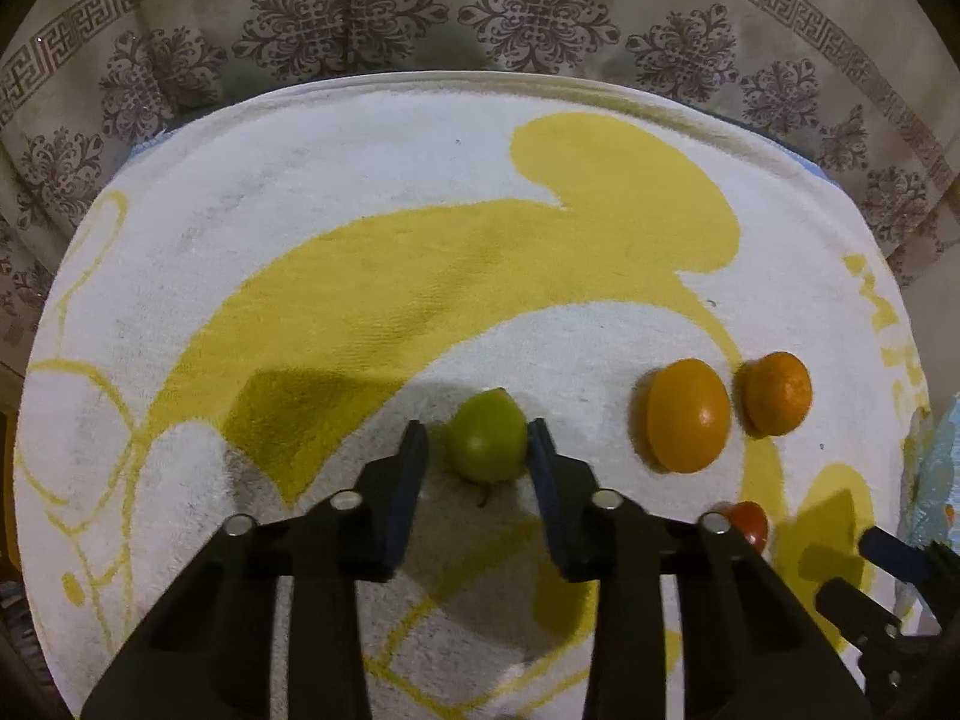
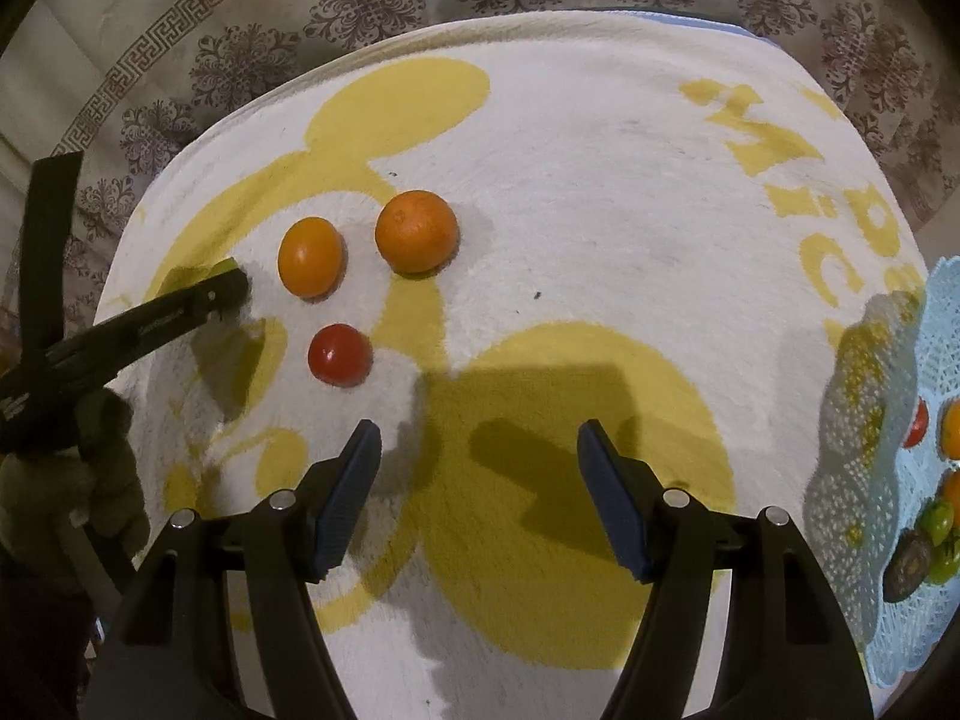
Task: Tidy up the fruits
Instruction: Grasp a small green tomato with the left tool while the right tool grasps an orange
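A green fruit (image 1: 487, 443) lies on the white and yellow towel (image 1: 360, 180), between the fingers of my left gripper (image 1: 477, 435). The right finger touches it; a small gap shows at the left finger. To its right lie a smooth orange fruit (image 1: 689, 423), a mandarin (image 1: 778, 393) and a red tomato (image 1: 749, 523). In the right wrist view my right gripper (image 2: 480, 438) is open and empty above the towel (image 2: 600, 210), with the orange fruit (image 2: 311, 264), mandarin (image 2: 417, 231) and tomato (image 2: 339, 354) ahead to its left.
A light blue lace basket (image 2: 864, 480) at the right edge holds several small fruits. The left gripper's body (image 2: 150, 318) and a gloved hand (image 2: 72, 480) show at the left. A patterned curtain (image 1: 480, 18) hangs behind the table.
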The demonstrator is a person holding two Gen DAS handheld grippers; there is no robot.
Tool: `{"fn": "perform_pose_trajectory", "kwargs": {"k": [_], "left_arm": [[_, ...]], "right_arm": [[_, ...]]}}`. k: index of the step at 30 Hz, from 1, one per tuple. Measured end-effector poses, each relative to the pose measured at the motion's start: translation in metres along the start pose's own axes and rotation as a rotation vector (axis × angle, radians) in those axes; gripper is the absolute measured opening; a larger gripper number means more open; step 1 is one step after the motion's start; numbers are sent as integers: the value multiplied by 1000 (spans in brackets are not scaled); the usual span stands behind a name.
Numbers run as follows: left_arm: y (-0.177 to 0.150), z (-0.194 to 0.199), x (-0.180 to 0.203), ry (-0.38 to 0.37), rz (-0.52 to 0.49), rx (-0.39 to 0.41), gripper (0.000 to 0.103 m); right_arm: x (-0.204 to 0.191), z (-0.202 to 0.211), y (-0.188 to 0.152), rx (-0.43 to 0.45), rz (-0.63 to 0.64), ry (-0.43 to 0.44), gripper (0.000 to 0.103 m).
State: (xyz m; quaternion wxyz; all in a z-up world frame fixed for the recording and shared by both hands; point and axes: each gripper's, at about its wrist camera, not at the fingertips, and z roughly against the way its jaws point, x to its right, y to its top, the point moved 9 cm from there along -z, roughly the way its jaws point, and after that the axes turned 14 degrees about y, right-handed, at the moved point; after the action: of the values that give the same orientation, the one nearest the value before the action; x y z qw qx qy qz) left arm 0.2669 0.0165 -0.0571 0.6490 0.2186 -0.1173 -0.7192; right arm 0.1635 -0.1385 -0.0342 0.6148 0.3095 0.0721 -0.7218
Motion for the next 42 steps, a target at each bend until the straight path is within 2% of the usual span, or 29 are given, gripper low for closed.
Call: {"fn": "perform_pose_trajectory", "kwargs": {"k": [7, 12, 16, 19, 25, 32, 36, 42], "left_arm": [[-12, 16, -8, -22, 38, -10, 28], [-26, 27, -13, -35, 31, -15, 28], [-34, 35, -18, -36, 37, -16, 28], [-41, 40, -23, -32, 46, -21, 28], [-54, 45, -31, -15, 49, -28, 28], [-60, 51, -34, -14, 45, -29, 28], [-60, 53, -33, -13, 48, -29, 28], [-60, 60, -29, -11, 38, -18, 28]], "right_arm": [[-1, -8, 24, 27, 1, 4, 70], [0, -16, 50, 47, -65, 70, 70], [-7, -23, 68, 62, -27, 69, 70], [-12, -33, 76, 47, 7, 64, 65], [-13, -53, 78, 4, 46, 30, 56], [-17, -60, 81, 2, 68, 15, 53], [-21, -61, 81, -7, 74, 39, 40], [-24, -55, 78, -5, 59, 50, 39]]}}
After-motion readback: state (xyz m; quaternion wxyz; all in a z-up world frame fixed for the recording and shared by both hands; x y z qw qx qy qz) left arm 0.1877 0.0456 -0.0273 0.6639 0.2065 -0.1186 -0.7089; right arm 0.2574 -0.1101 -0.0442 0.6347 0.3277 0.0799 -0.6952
